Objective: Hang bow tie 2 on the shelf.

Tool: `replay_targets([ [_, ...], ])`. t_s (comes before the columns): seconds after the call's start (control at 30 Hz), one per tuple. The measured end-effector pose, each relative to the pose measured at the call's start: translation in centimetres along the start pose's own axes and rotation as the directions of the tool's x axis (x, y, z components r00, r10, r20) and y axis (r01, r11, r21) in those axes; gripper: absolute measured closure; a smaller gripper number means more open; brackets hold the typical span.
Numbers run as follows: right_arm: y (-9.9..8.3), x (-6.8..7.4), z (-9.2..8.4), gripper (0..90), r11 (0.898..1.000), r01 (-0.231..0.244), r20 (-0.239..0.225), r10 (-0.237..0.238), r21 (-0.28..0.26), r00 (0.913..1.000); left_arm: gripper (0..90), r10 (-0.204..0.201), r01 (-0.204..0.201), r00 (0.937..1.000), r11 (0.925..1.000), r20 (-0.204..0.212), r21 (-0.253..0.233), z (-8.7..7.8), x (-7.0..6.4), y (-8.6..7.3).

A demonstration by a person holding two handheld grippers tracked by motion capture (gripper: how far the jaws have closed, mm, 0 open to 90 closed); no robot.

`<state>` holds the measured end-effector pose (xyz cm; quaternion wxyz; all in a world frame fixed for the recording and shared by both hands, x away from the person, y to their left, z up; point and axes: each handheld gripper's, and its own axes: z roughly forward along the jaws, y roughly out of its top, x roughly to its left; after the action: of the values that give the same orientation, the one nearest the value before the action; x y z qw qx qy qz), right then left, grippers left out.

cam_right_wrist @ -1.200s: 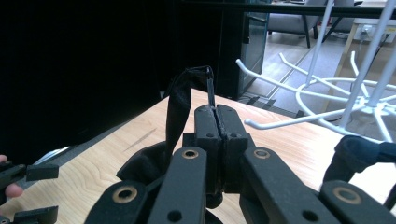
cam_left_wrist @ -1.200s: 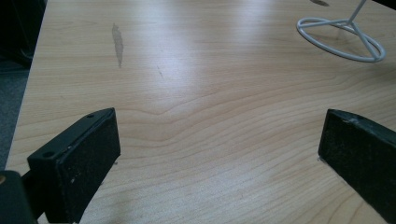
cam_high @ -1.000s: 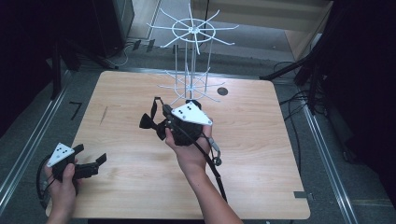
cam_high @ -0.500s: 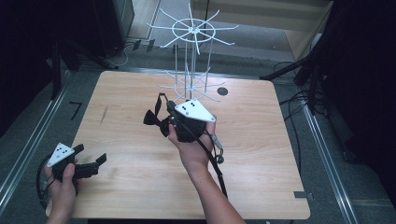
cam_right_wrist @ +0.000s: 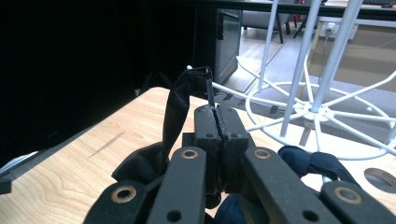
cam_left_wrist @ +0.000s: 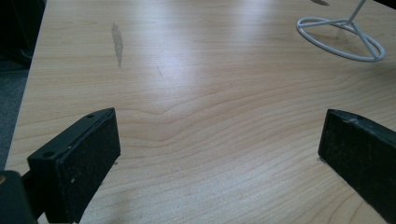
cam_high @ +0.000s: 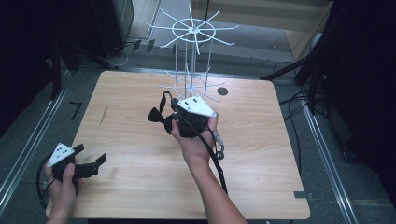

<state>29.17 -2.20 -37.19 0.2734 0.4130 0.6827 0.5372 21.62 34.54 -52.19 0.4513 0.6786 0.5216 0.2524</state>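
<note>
While the right gripper [cam_right_wrist: 217, 140] had its jaws pressed together on a thin black strap, the dark fabric bow tie [cam_high: 157, 115] it belonged to hung beside and below them, lifted clear of the pale wooden table [cam_high: 261, 154] and just in front of the white wire display stand with radiating hooks [cam_high: 191, 56]. A loop of the strap [cam_right_wrist: 198, 73] stood up past the jaw tips, close to one white prong of the lower ring [cam_right_wrist: 233, 88]. The step in hand looked like hanging the bow tie on that stand, and doing it well would have meant keeping the pinch firm, carrying the loop over a prong tip, and lowering it so the strap settled behind the tip before letting go. The left gripper [cam_high: 88, 163] rested low at the table's near left corner, jaws spread wide with nothing between them.
</note>
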Motion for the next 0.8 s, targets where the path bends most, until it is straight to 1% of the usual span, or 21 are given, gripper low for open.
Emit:
replay_targets([
  [0.07,0.0,-0.1,0.1,89.6,1.000,0.000,0.010,0.000,0.005,1.0000,0.0,0.001,-0.001,1.0000,1.0000,0.000,0.000,0.0,0.0,0.0],
  [0.27,0.1,-0.7,0.2,89.2,1.000,-0.021,0.042,0.021,0.005,0.9989,0.0,0.001,-0.001,1.0000,1.0000,0.001,0.000,0.0,0.0,0.0],
  [0.43,0.1,-1.2,0.2,87.9,1.000,-0.030,0.086,0.029,0.008,0.9959,0.0,0.001,-0.001,1.0000,1.0000,0.000,0.000,0.0,0.0,0.0],
  [0.6,-0.4,-1.4,0.2,87.4,0.999,-0.039,0.094,0.037,0.014,0.9949,0.0,0.001,-0.001,1.0000,1.0000,0.001,0.000,0.0,0.0,0.0],
  [0.7,-0.8,-1.6,0.2,87.0,0.999,-0.034,0.098,0.032,0.017,0.9947,0.0,0.002,-0.002,1.0000,1.0000,0.000,0.000,0.0,0.0,0.0],
  [0.8,-1.0,-1.6,0.2,83.2,0.999,-0.038,0.092,0.037,0.013,0.9951,0.0,0.001,-0.001,1.0000,1.0000,0.001,0.000,0.0,0.0,0.0],
])
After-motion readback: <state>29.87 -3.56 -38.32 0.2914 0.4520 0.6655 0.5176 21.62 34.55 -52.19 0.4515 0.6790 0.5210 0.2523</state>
